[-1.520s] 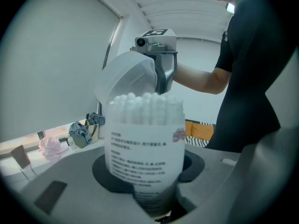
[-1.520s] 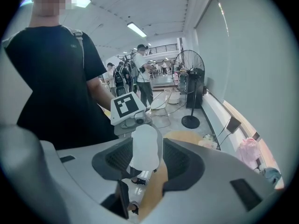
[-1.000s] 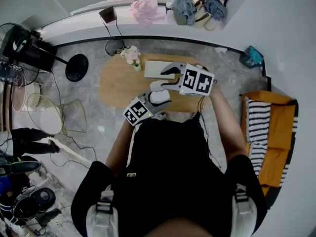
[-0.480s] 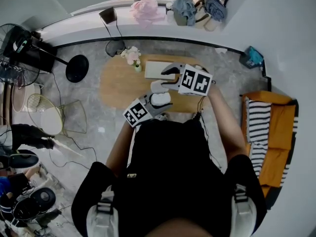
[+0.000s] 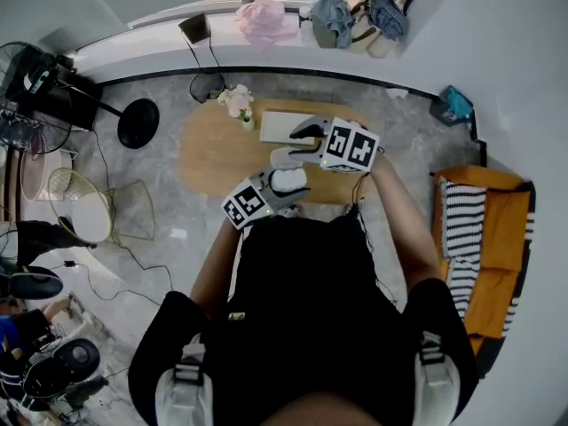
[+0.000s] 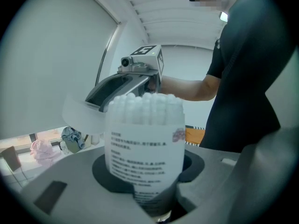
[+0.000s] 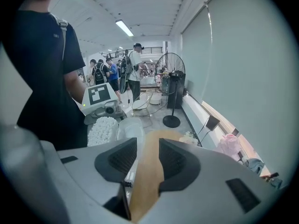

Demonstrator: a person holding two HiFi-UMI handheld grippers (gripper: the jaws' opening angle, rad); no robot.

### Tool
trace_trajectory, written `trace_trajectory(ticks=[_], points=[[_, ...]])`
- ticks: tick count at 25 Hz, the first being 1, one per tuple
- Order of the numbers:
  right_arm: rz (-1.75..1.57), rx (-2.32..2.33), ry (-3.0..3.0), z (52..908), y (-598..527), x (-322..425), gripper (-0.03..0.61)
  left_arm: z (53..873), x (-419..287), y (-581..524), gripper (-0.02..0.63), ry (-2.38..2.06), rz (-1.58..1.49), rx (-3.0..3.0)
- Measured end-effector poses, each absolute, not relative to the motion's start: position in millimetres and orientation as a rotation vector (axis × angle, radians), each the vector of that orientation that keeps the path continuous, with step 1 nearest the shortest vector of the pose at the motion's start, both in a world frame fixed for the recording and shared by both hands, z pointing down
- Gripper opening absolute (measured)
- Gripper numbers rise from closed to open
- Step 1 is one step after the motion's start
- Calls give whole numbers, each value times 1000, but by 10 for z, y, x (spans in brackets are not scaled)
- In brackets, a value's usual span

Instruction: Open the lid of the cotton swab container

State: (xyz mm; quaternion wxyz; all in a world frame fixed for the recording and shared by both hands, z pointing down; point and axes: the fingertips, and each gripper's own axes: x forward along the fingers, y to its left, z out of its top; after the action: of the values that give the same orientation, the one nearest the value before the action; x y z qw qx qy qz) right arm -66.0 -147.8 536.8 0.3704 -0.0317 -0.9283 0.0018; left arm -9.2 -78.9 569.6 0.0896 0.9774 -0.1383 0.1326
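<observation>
An oval wooden bench (image 5: 209,153) lies below a standing person in a dark shirt. Above it, the left gripper (image 6: 149,174) has its jaws pinching the labelled cotton swab container (image 6: 145,155) upright by its lower body. The right gripper (image 7: 147,160) hovers just beside it, jaws spread and just now narrowing, with only bench showing in the gap. The container's clear lid (image 6: 81,112) stands flipped open to one side, by the right jaw tips; contact is unclear. White cotton swabs (image 6: 147,107) fill the open top.

Oval wooden table (image 5: 213,153), flower vase (image 5: 238,103), floor fan (image 7: 169,69), orange sofa (image 5: 506,202)
</observation>
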Motion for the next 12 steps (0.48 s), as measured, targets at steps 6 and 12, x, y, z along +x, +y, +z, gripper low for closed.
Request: trace_trajectory(ticks=[6,12], points=[[128,-64,-2531,5272,-1559,-660,136,5718,-128,-845,186,-429,382,2886],[163,-45,-2640,5153,-1486,-575,110,5720,-141,-853,186,-424,390,2892]])
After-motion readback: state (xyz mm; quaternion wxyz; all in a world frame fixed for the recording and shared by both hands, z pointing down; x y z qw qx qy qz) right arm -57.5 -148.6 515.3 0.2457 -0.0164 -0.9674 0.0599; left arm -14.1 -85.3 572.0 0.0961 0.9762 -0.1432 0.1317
